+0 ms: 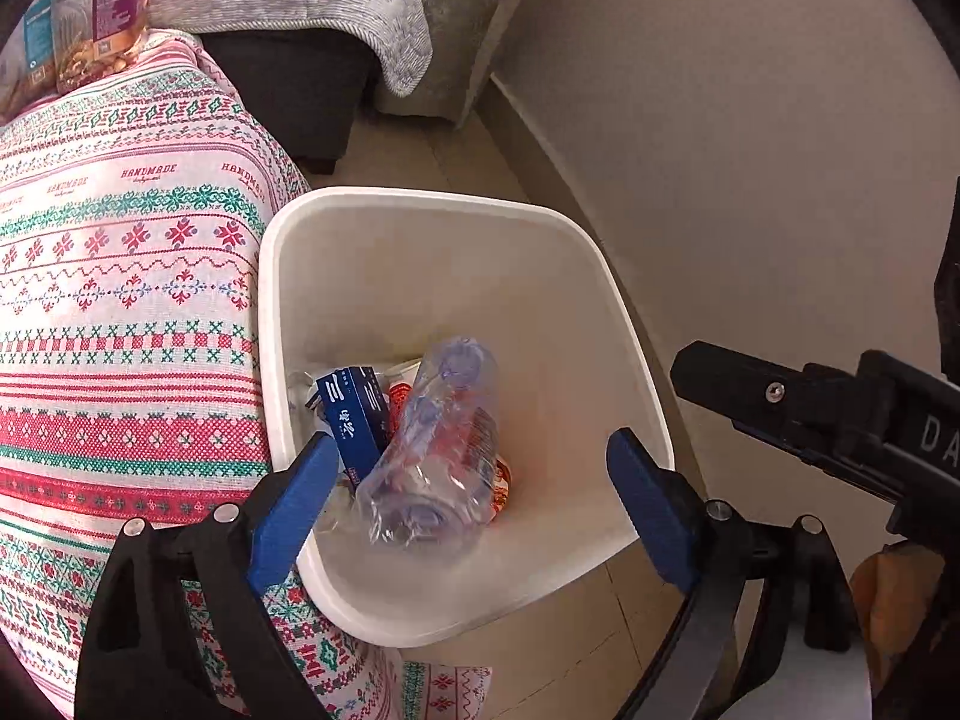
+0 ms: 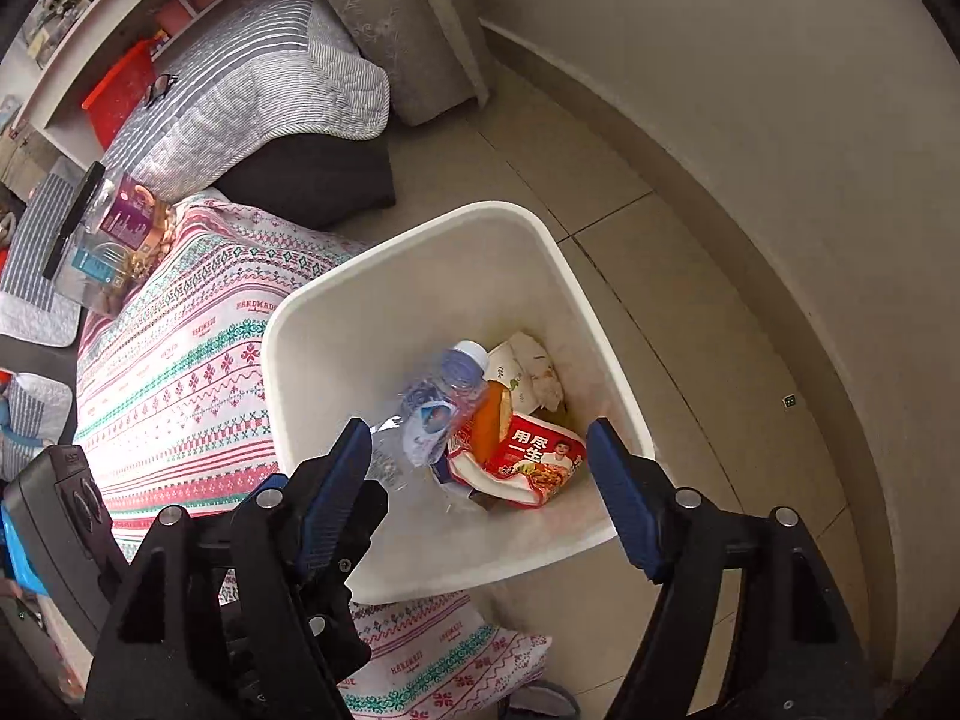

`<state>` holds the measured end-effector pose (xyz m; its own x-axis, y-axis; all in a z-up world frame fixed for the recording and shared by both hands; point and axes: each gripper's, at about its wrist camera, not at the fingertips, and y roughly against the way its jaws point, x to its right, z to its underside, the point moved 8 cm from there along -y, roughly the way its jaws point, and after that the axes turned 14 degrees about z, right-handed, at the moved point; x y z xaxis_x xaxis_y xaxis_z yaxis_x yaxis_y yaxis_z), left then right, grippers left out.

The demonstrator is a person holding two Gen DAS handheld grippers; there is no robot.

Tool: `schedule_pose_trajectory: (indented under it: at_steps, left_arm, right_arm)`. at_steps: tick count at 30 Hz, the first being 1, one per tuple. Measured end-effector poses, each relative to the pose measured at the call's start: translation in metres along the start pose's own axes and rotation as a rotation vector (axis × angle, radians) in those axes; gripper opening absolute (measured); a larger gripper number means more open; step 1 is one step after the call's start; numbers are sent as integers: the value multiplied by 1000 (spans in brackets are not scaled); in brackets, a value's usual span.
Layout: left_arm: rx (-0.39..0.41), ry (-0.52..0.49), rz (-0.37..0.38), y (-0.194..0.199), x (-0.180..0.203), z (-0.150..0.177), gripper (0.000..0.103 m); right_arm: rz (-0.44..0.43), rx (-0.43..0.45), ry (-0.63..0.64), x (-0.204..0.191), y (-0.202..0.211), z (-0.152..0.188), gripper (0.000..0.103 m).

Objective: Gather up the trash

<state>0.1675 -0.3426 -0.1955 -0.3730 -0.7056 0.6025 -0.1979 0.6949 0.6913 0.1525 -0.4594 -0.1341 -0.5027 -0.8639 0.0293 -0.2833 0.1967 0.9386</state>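
Clear bottle [image 1: 435, 450] half-hiding binned wrappers

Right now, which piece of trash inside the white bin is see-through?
The crushed plastic bottle, lying tilted on the pile. The blue box and the red noodle packet beside it in the white bin are opaque.

The white bin [image 2: 594, 324] sits wedged in a tight spot: patterned cloth [image 2: 198, 372] hugs its left rim, the wall [image 2: 780, 120] runs close on the right. The mouth is open from above, though a clear bottle [image 1: 438, 450] and red wrapper [image 2: 534, 456] fill the bottom. Tiled floor [image 2: 630, 228] behind looks free, probably.
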Motion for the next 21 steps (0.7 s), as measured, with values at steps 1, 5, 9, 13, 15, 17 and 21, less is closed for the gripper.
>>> schedule_pose_trajectory:
  at_steps: [1, 5, 9, 13, 15, 17, 21]
  left_arm:
    - [5, 0, 29, 5, -2, 3, 88]
    - [18, -28, -11, 29, -12, 6, 88]
    - [49, -18, -42, 66, -20, 5, 88]
    - [86, -51, -102, 109, -22, 10, 88]
    - [102, -59, -139, 132, -22, 16, 88]
    - [118, -65, -184, 155, -28, 27, 89]
    - [136, -56, -272, 195, -53, 49, 92]
  right_arm:
    - [-24, 6, -8, 0, 4, 0, 70]
    - [-47, 60, 21, -7, 23, 3, 71]
    - [-69, 118, 51, -20, 43, 4, 71]
    - [-96, 188, 97, -39, 68, 13, 73]
    - [-108, 216, 112, -49, 80, 21, 74]
    - [-131, 253, 104, -54, 97, 31, 74]
    - [-164, 337, 64, -57, 131, 72, 80]
